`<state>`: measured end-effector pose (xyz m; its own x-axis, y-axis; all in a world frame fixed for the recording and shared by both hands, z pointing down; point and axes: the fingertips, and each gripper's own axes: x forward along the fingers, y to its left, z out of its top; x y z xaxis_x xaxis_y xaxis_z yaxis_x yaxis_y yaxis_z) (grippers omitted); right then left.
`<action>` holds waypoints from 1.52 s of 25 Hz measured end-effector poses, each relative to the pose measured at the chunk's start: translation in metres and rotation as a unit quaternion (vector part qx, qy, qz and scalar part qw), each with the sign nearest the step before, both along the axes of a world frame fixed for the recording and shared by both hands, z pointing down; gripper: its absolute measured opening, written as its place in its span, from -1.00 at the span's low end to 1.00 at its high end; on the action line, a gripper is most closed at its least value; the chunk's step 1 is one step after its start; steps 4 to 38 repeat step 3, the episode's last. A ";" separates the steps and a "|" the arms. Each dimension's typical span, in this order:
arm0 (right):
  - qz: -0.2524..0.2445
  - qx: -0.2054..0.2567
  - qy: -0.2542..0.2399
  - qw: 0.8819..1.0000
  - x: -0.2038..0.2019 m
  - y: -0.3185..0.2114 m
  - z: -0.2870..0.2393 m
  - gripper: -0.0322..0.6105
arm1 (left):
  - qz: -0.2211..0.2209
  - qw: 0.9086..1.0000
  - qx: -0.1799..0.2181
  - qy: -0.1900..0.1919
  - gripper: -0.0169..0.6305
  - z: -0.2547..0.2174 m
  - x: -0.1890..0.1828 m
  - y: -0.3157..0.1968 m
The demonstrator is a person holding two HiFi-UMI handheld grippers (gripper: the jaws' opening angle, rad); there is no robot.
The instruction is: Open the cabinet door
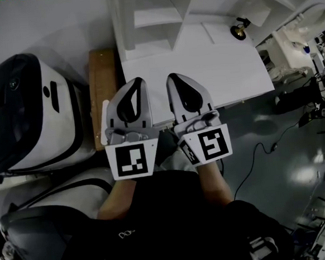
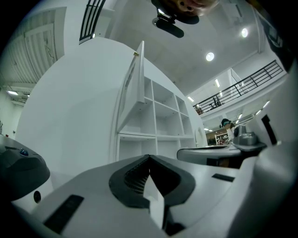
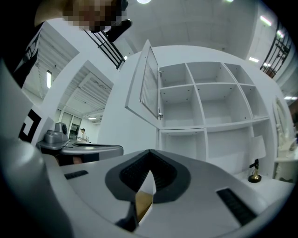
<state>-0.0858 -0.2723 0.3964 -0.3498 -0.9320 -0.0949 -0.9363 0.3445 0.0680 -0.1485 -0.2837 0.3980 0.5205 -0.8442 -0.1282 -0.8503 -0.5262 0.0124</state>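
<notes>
- The cabinet door (image 3: 148, 83), a white slatted panel, stands swung open from the upper left compartment of the white shelf unit (image 3: 209, 107), its free edge angled out into the room.
- The door hangs high, above and ahead of both hand-held grippers and well apart from them; neither touches it.
- The left gripper (image 2: 149, 158) has its jaws pressed together with nothing between them. In the left gripper view the door shows almost edge-on, above the tips and a little to their left.
- The right gripper (image 3: 150, 152) is likewise closed and empty, and in its own view the open door sits straight above its tips.
- In the head view the two grippers lie side by side, tips pointing at the unit's low white ledge (image 1: 203, 73), marker cubes (image 1: 132, 160) nearest the person.
- A small dark-and-brass ornament (image 1: 238, 30) stands on the ledge to the right.
- A wooden board (image 1: 103, 92) and a black-and-white machine (image 1: 26, 109) lie to the left of the grippers.
</notes>
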 end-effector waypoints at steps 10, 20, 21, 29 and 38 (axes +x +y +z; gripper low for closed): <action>-0.002 -0.001 0.000 1.000 -0.003 -0.002 0.000 -0.84 | -0.001 1.000 -0.003 0.002 -0.91 0.002 -0.005 -0.002; -0.002 -0.001 0.000 1.000 -0.003 -0.002 0.000 -0.84 | -0.001 1.000 -0.003 0.002 -0.91 0.002 -0.005 -0.002; -0.002 -0.001 0.000 1.000 -0.003 -0.002 0.000 -0.84 | -0.001 1.000 -0.003 0.002 -0.91 0.002 -0.005 -0.002; -0.002 -0.001 0.000 1.000 -0.003 -0.002 0.000 -0.84 | -0.001 1.000 -0.003 0.002 -0.91 0.002 -0.005 -0.002; -0.002 -0.001 0.000 1.000 -0.003 -0.002 0.000 -0.84 | -0.001 1.000 -0.003 0.002 -0.91 0.002 -0.005 -0.002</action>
